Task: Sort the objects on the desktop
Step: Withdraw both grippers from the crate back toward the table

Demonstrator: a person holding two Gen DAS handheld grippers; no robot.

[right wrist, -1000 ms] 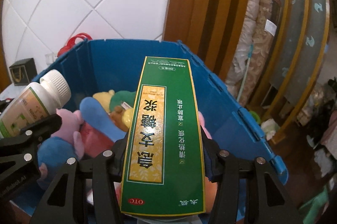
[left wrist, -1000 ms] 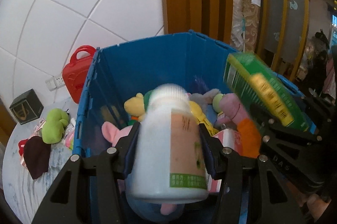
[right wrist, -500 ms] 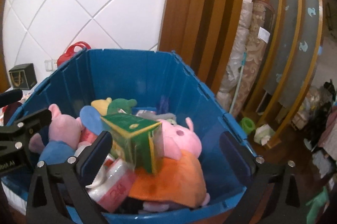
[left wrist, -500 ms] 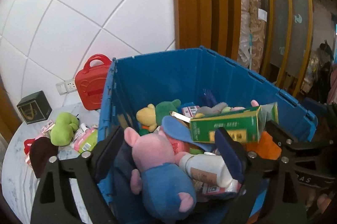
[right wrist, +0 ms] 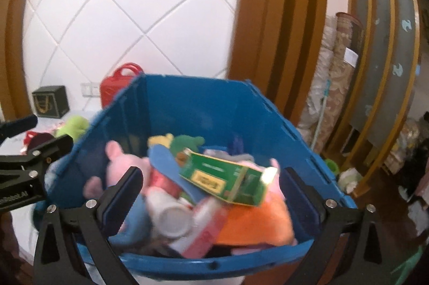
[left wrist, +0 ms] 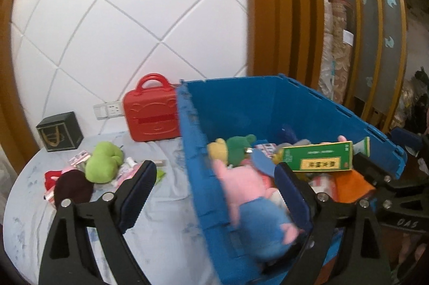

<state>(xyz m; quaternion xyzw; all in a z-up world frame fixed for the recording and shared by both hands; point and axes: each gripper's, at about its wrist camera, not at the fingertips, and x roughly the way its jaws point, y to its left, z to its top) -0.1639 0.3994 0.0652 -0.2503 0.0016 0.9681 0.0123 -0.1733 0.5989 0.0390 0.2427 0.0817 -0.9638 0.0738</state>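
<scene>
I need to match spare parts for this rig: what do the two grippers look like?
Both look alike. The left gripper and the right gripper have black angular frames with cut-out struts, silver screw heads at the joints, and dark blue pads lining the inner faces of the fingers. White lettering marks each frame's side, too blurred to read.

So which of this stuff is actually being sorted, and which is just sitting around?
Part of the job:
- blue crate
- green box and white bottle, lying in it
- green plush and dark red plush, on the table

Just lying about:
- red case
- black box
- rolled fabric
</scene>
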